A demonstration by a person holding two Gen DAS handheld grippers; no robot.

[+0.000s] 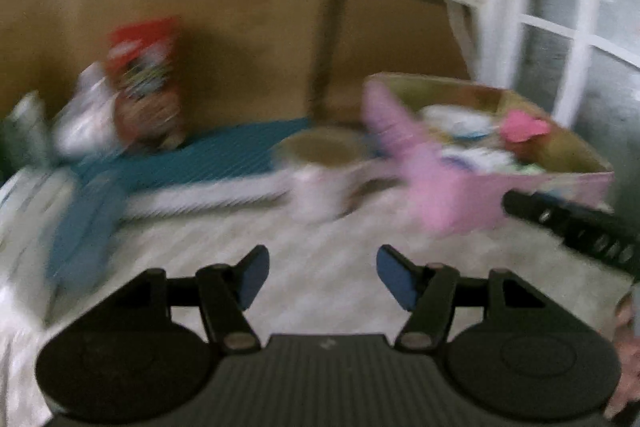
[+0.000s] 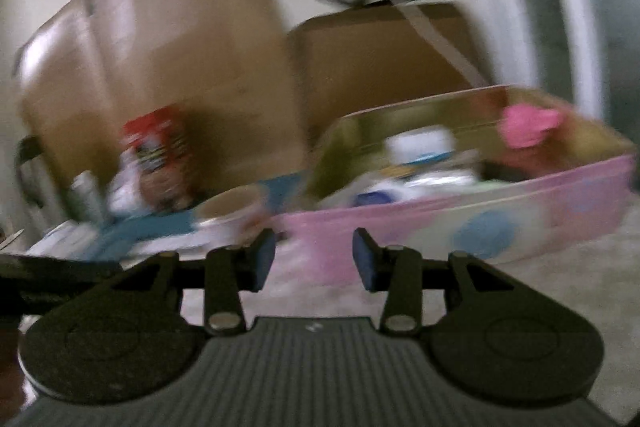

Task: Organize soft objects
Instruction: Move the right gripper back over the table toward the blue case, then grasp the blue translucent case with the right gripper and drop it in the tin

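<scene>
Hovering over the pale bed cover (image 1: 328,267), both grippers come up empty-handed right now, and both views are smeared with blur, so detail is hard to read. The left gripper (image 1: 322,277) has its blue pads spread wide with nothing between them; the right gripper (image 2: 314,259) is parted a little less, also bare.

Ahead sits the pink box (image 2: 460,223), open-topped, and it already holds a jumble of soft things: a bright pink piece (image 2: 528,127) toward its far corner, and white and blue items (image 2: 420,147) nearer the middle. I'd call this the between-picks stage, with the grippers free and hunting the next item.

Candidates lie off to the left: a teal cloth (image 1: 208,155) spread flat, a red and brown plush-looking bundle (image 1: 144,83) against the brown cardboard (image 1: 220,7), and a white cup-shaped thing (image 1: 320,179) just beside the box's near corner. Which goes next, I can't tell.

The next move looks to call for a reach left and forward, wide pads dropping onto a fold of cloth. Room in the middle of the bed is open; the box wall crowds the right, and the right gripper's black body (image 1: 572,231) juts in near the left one's path.
</scene>
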